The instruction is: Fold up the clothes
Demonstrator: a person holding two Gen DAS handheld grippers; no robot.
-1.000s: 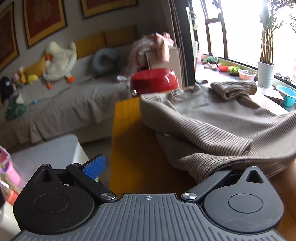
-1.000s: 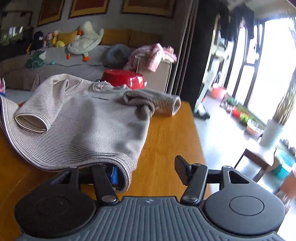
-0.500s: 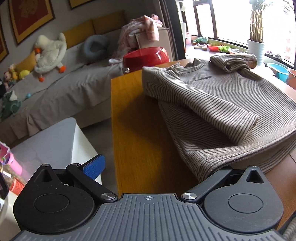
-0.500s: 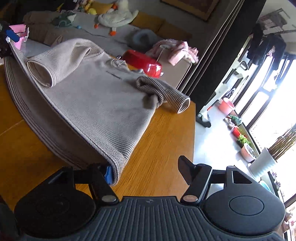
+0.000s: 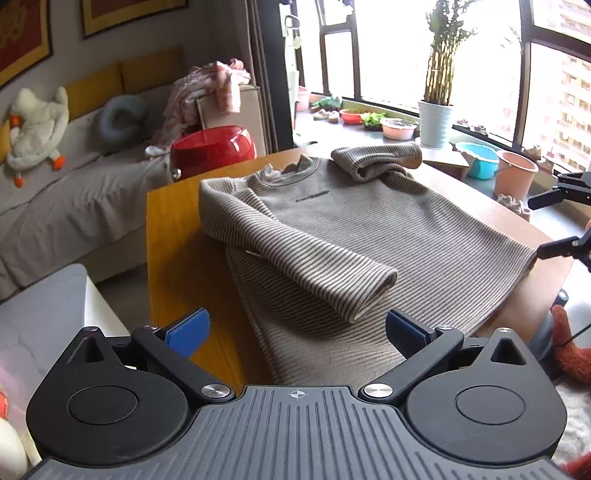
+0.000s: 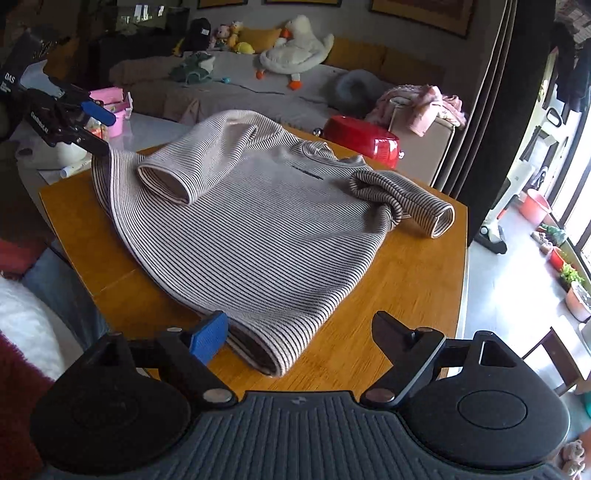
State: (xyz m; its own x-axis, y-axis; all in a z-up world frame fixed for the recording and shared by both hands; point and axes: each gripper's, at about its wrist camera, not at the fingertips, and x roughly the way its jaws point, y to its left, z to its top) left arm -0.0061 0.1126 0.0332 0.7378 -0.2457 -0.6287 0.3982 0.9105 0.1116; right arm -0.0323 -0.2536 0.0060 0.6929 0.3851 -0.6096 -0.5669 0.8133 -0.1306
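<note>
Both grippers spread, left gripper [image 5: 295,328] and right gripper [image 6: 301,328] at the hem corners of the striped sweater [image 6: 258,229] lying front-up on the wooden table [image 6: 406,288], sleeves partly crossed inward: keep your two pinches level so any fold lands square.

Ahead of your left claw you have a grey-covered sofa [image 5: 74,195] with yellow cushions [image 5: 122,85] and a plush goose [image 5: 35,125] against a pale wall hung with framed pictures [image 5: 125,14]. To its right, bright daylight pours through tall dark-framed windows [image 5: 402,48], past a potted plant [image 5: 437,92] on the sill. A wooden table [image 6: 406,280] lies just beyond your right claw, grey floor [image 6: 513,288] to its right.
</note>
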